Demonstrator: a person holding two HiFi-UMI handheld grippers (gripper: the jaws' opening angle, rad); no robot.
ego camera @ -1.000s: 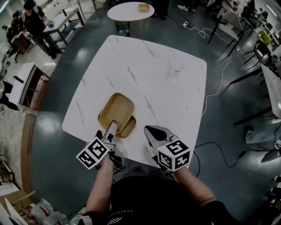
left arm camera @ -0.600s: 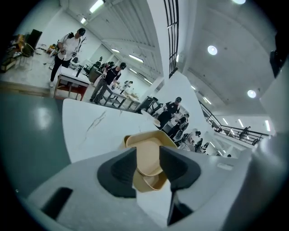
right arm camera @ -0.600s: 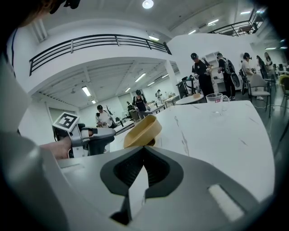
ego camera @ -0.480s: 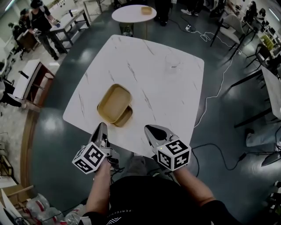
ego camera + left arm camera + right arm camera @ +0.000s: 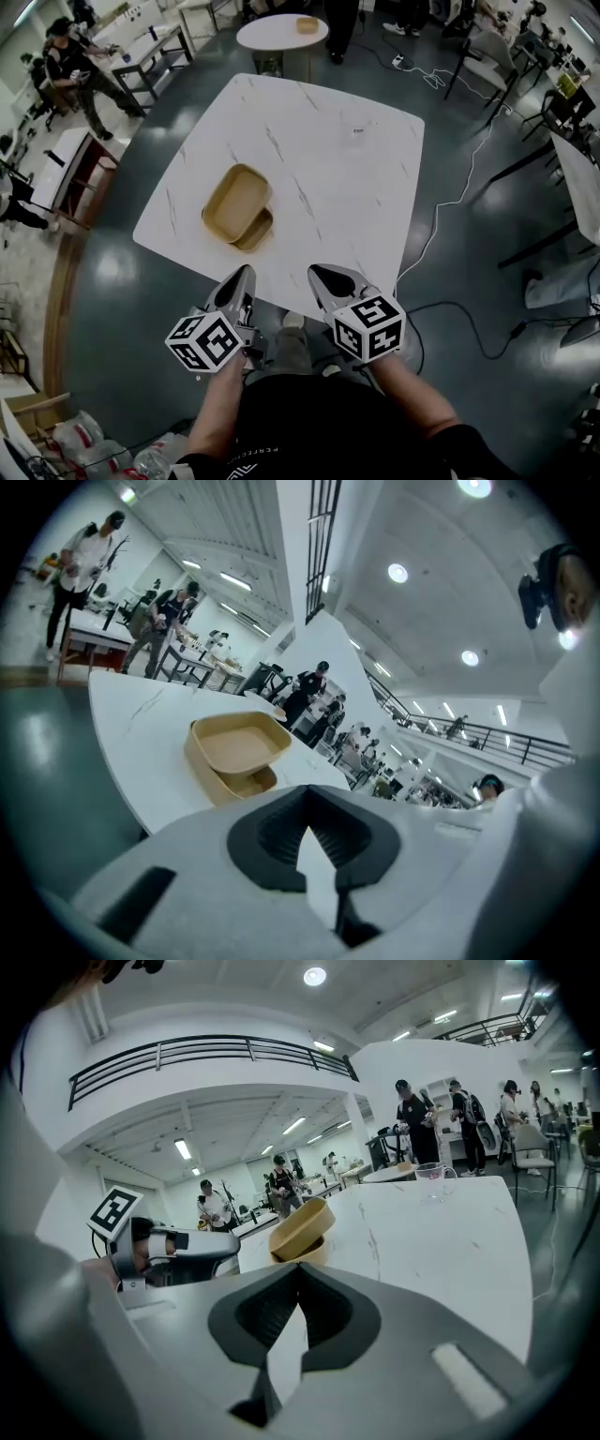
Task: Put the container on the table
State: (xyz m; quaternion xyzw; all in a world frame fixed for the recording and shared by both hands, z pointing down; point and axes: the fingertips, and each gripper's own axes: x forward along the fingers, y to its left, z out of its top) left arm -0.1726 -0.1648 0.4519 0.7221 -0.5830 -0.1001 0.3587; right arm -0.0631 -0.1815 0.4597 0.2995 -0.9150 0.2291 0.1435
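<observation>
Container on the table, both grippers closed and empty

The tan container (image 5: pixel 236 206) sits near the front-left edge of the white table (image 5: pixel 328 178), well ahead of my left gripper (image 5: pixel 242 277) and right gripper (image 5: pixel 319 275). Its lower tray is mostly covered. The print on my shirt (image 5: pixel 309 422) is cut off and unreadable.

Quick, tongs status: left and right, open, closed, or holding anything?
Left tongs: closed, holding nothing.
Right tongs: closed, holding nothing.
</observation>
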